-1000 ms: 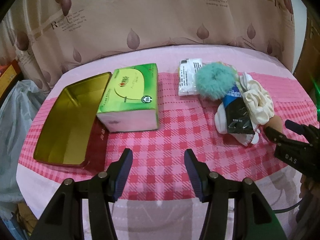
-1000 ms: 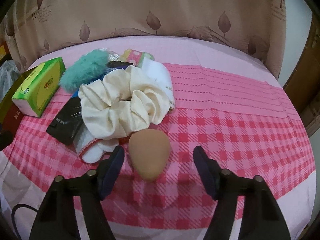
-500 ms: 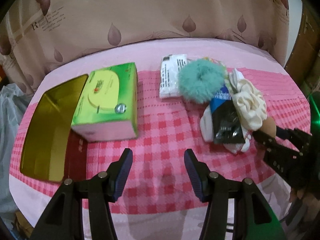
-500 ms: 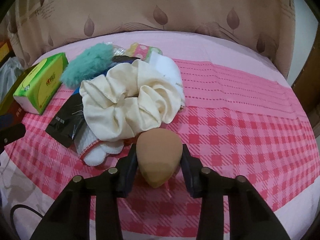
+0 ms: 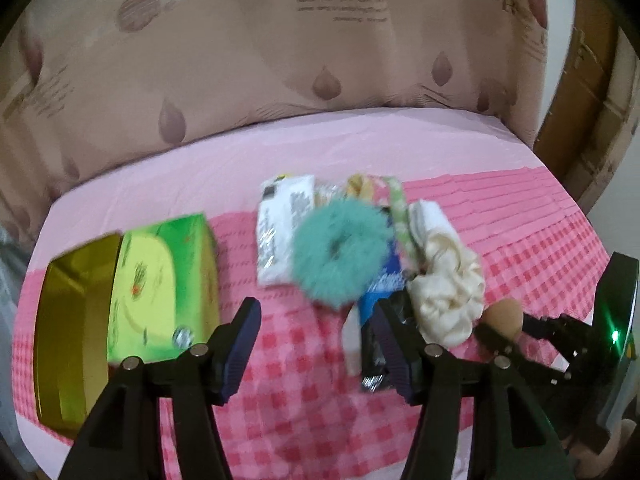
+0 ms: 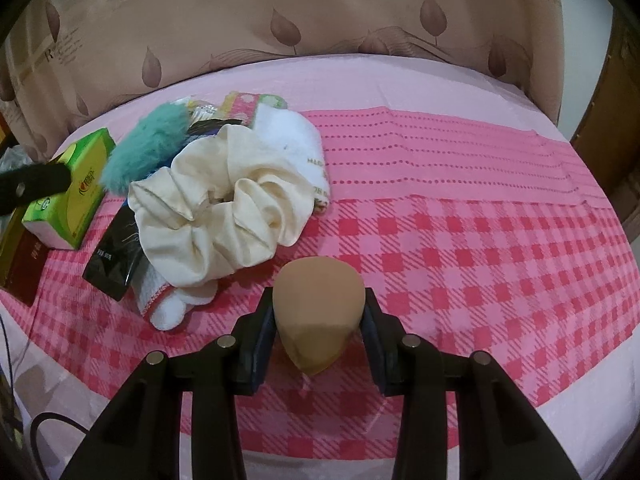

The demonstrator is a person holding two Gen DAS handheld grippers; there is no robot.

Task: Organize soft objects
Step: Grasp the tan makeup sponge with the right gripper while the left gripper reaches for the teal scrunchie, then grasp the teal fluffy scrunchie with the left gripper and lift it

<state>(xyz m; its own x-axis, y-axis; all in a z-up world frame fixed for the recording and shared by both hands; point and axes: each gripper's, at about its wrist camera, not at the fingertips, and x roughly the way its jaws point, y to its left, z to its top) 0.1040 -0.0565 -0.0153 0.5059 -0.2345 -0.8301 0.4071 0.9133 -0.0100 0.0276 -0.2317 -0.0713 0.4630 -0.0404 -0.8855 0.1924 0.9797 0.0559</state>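
Two grippers work over a pink checked cloth (image 6: 480,240). Nearest in the right wrist view, the right gripper (image 6: 318,322) is clamped on a tan sponge (image 6: 318,312), a pad pressing each side, with the pointed end toward the camera and the rounded end away. The sponge sits just off the near edge of the pile. In the left wrist view the left gripper (image 5: 316,344) is opening, its jaws wide with only cloth between them; its right finger overlaps a black packet (image 5: 374,364) in the picture, but that view is blurred and contact cannot be told. Beyond the sponge lies a cream scrunchie (image 6: 224,216), resting on the black packet and on a white sock (image 6: 168,308) whose toe pokes out toward the camera. A white towel (image 6: 296,144) sits behind the scrunchie, touching it. A teal scrunchie (image 5: 340,252) lies farther left, partly over a white sachet (image 5: 280,228). Well to the left stands a green tissue box (image 5: 164,288), just beside an open gold tin (image 5: 68,336). A leaf-patterned curtain (image 6: 320,12) hangs at the back.
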